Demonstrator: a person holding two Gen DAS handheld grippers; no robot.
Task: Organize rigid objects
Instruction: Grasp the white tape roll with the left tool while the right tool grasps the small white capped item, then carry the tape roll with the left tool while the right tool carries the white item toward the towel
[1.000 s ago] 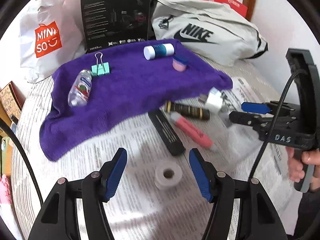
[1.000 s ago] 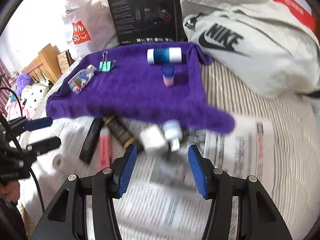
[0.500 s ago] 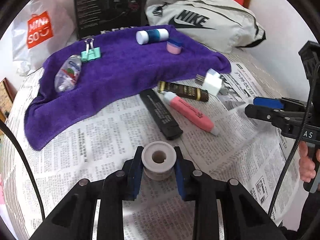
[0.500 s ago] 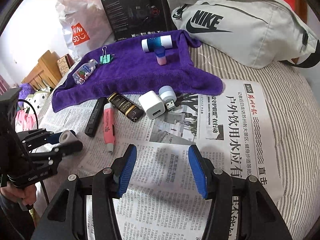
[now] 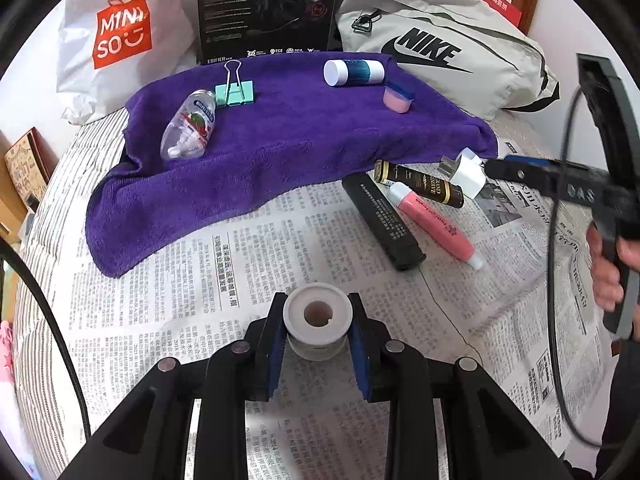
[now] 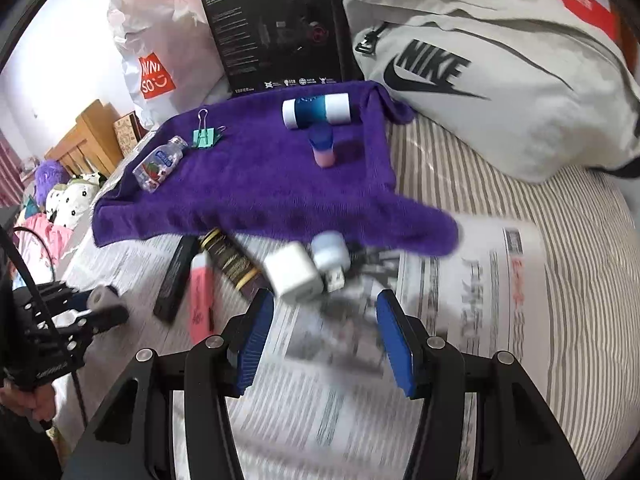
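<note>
Newspaper (image 5: 168,312) covers the striped bed, and above it the left gripper (image 5: 318,334) has its blue fingers (image 5: 276,344) clenched on a white tape roll (image 5: 318,320), the roll's hole facing the camera. In the right wrist view the same roll (image 6: 105,298) shows as a grey cylinder held at the left gripper's tip, low on the left.

The right gripper (image 6: 326,334) hangs with its fingers (image 6: 394,344) spread apart and nothing between them, just short of a white charger plug (image 6: 294,276) and a small white USB light (image 6: 330,256) that touch each other on the paper. Left of the plug lie a dark gold-banded tube (image 6: 232,260), a pink highlighter (image 6: 200,304) and a black bar (image 6: 176,276), side by side.

A purple towel (image 5: 280,148) is spread behind them, its near edge draped over the newspaper. On it rest a clear bottle (image 5: 188,126), a green binder clip (image 5: 234,90), a blue-and-white cylinder (image 5: 354,73) lying on its side, and a pink container with a blue cap (image 5: 397,98). A Nike bag (image 5: 440,60) sits behind the towel.
</note>
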